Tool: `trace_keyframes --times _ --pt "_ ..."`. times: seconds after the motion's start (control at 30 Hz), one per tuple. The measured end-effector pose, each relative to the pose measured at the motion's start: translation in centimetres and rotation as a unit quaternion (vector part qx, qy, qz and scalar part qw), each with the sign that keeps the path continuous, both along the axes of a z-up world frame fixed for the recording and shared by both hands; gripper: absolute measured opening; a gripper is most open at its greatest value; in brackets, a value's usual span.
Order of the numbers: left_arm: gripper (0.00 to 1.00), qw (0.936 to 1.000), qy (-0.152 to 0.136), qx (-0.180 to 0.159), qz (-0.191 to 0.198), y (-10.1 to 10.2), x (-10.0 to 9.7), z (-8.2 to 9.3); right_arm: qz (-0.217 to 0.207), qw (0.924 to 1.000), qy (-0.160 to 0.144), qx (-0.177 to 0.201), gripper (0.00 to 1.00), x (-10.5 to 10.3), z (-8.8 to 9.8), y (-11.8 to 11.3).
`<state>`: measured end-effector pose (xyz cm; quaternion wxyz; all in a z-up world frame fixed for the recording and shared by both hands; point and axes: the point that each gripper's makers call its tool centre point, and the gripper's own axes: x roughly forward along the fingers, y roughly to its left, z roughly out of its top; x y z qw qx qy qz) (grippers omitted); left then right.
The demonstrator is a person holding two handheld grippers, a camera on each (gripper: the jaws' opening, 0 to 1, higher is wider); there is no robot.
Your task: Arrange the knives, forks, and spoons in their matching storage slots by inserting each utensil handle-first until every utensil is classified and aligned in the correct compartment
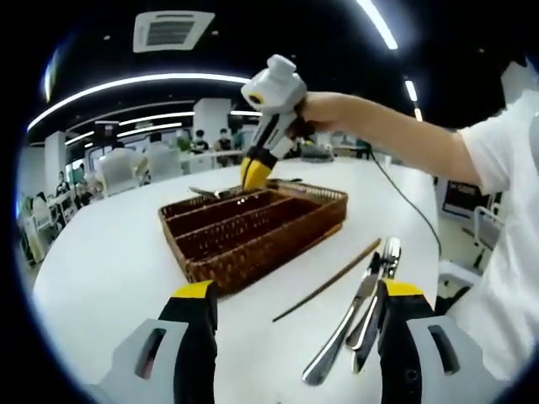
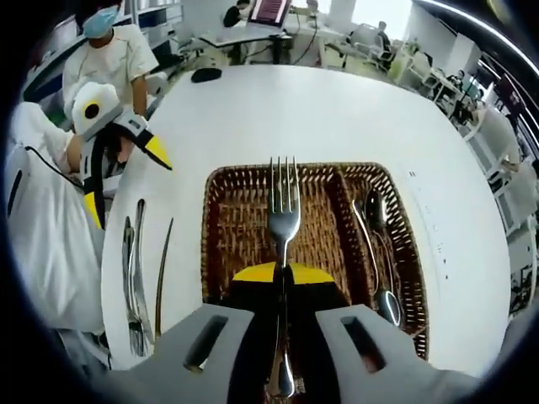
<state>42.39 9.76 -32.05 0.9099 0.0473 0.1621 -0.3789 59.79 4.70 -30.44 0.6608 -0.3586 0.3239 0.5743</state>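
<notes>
A brown wicker tray [image 1: 269, 257] with long slots stands on the white table [image 1: 109, 261]. My right gripper [image 1: 255, 174] hovers over its far end. In the right gripper view that gripper [image 2: 283, 273] is shut on a silver fork [image 2: 284, 206], tines pointing away, above the tray's [image 2: 212, 252] middle slots. Two spoons [image 2: 376, 244] lie in the right-hand slot. My left gripper [image 1: 295, 290] is open and holds nothing, low over the table near the tray; it appears again as the left gripper [image 2: 125, 181]. Loose cutlery [image 1: 358, 316] lies by its right jaw.
A thin brown stick [image 1: 328, 282] lies between the tray and the loose cutlery [image 2: 133, 278]; it is the same stick [image 2: 162, 269] beside the tray. The person's arm [image 1: 396, 139] reaches over the table. A masked person [image 2: 109, 55], desks and chairs stand beyond.
</notes>
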Motion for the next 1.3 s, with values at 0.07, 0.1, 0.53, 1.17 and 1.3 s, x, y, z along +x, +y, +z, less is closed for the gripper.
trace_keyframes --times 0.07,0.1,0.53,1.17,1.3 --pt "0.77 1.0 0.004 -0.001 -0.001 -0.1 0.2 -0.2 -0.001 1.0 0.002 -0.002 0.02 0.6 -0.6 0.0" --pt "0.77 1.0 0.006 -0.001 -0.001 -0.2 0.2 -0.3 -0.001 1.0 0.001 -0.005 0.02 0.9 -0.8 0.1" --pt "0.78 0.9998 0.018 -0.004 0.0 0.7 2.0 -0.7 0.023 0.9994 -0.001 -0.027 0.02 3.3 -4.2 0.8" --pt "0.78 0.9995 0.033 -0.001 -0.002 1.2 2.8 -1.9 0.051 0.9973 -0.016 -0.05 0.03 5.7 -7.3 0.7" --pt "0.78 0.9993 0.036 0.001 -0.002 1.5 2.9 -2.2 0.066 0.9961 -0.024 -0.055 0.03 5.7 -7.6 0.8"
